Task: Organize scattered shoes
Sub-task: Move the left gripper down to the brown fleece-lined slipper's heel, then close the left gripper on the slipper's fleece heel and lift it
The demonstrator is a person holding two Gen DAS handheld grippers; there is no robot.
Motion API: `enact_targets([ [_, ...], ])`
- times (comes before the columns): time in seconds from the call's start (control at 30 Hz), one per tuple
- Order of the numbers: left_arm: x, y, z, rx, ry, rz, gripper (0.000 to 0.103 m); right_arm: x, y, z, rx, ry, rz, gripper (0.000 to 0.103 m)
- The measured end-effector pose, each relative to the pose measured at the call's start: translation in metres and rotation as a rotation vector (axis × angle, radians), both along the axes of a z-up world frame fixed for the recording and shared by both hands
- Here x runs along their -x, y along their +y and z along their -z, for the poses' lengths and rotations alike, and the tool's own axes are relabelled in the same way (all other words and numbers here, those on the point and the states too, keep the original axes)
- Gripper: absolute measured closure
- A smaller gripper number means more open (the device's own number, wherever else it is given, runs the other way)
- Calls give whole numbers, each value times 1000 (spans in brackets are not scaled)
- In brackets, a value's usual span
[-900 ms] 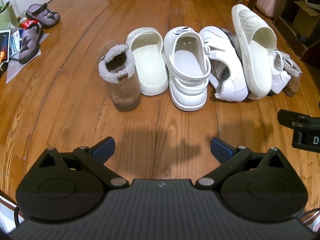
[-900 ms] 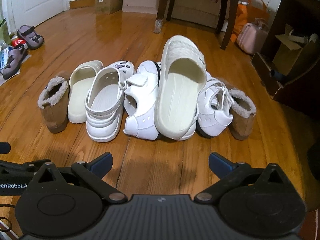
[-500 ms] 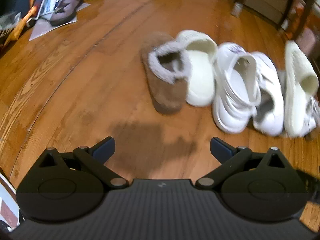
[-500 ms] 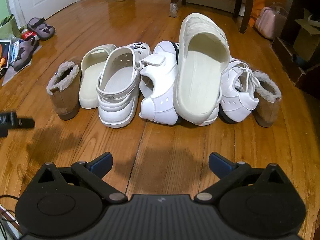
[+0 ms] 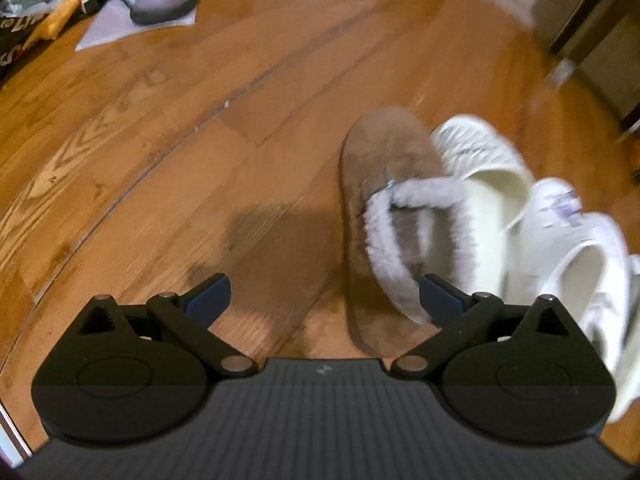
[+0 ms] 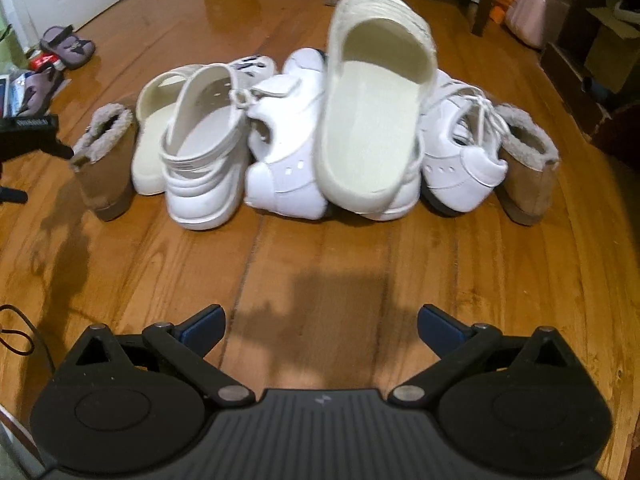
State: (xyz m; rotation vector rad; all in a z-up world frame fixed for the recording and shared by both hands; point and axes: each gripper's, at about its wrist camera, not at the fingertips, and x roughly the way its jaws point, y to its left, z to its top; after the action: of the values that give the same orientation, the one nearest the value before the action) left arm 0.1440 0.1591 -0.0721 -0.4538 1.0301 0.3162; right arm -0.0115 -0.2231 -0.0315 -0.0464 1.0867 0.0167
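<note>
Left tool [image 5: 324, 292] has closed in on the tan suede fleece-lined boot [image 5: 384, 216] at the left end of the shoe row on the wood floor [image 5: 168, 168], fingers spread wide and empty; right tool [image 6: 320, 320] also wide apart, short of the cream slide sandal [image 6: 372, 120].

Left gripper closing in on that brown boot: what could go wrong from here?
1. The left gripper is open, and only its right finger is near the brown boot; closing now could miss it or clip only the fur cuff.
2. The boot touches the cream slide, so lifting may drag that.
3. In the right wrist view, a second slide lies tilted on the white shoes and could slip off.
</note>
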Motion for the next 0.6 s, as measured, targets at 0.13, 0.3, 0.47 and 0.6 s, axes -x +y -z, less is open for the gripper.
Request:
enact_targets([
  [0.13,-22,-14,24,50,63,-43,0,-4,-7,5,2,20,27,1],
  [0.3,-29,-35,40,-39,50,-69,59,-2,-11,9,-8,39,22,1],
  [0.47,-15,-43,27,-52,51,-81,89,1,-9,11,-6,48,7,1],
  [0.6,5,-41,16,-6,50,-40,91,4,-5,14,-27,58,1,1],
])
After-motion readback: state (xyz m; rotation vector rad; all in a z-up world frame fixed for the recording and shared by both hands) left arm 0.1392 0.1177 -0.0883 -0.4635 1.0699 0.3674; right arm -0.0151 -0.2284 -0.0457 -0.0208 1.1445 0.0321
